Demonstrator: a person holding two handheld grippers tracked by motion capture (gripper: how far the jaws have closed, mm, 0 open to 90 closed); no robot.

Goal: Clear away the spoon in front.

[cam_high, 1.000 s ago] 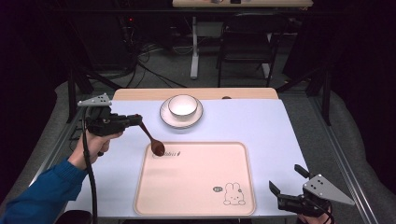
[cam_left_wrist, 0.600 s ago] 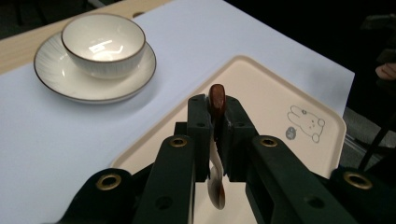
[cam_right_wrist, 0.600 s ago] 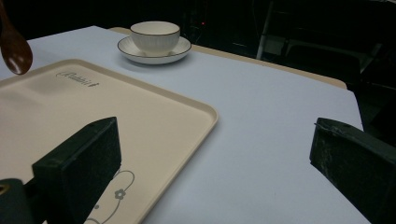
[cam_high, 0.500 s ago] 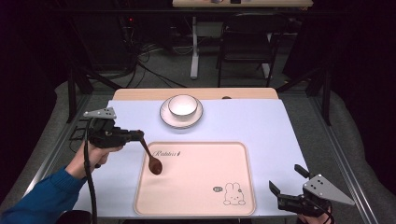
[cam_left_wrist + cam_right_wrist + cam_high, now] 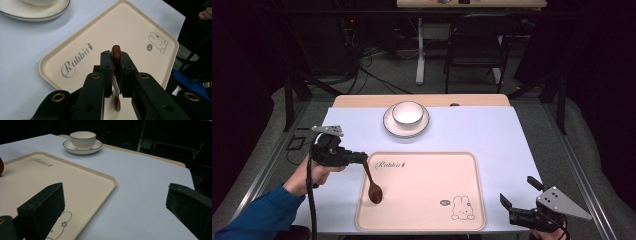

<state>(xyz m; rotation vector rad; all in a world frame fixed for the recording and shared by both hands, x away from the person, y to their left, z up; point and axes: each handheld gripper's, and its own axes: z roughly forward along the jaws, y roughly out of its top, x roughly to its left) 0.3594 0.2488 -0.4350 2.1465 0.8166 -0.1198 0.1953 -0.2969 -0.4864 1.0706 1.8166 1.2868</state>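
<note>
My left gripper (image 5: pixel 362 159) is shut on the handle of a dark brown wooden spoon (image 5: pixel 373 186), which slopes down so that its bowl rests on or just over the left part of the beige tray (image 5: pixel 427 200). In the left gripper view the spoon's handle end (image 5: pixel 116 53) sticks up between the closed jaws, and the tray (image 5: pixel 130 30) with its "Rabbit" lettering lies beyond. My right gripper (image 5: pixel 521 200) stands open near the table's front right corner, nothing between its jaws. In the right gripper view the gripper (image 5: pixel 115 205) is wide apart, facing the tray (image 5: pixel 75 180).
A white bowl (image 5: pixel 407 114) sits on a white saucer (image 5: pixel 388 123) at the back middle of the pale blue tabletop; the bowl (image 5: pixel 82 137) is far off in the right gripper view. A rabbit drawing (image 5: pixel 460 209) marks the tray's front right. Dark chairs and cables stand behind the table.
My left gripper has come down and toward me with the spoon, and the spoon's bowl has moved from the tray's back left edge to its left middle. The right gripper has kept still.
</note>
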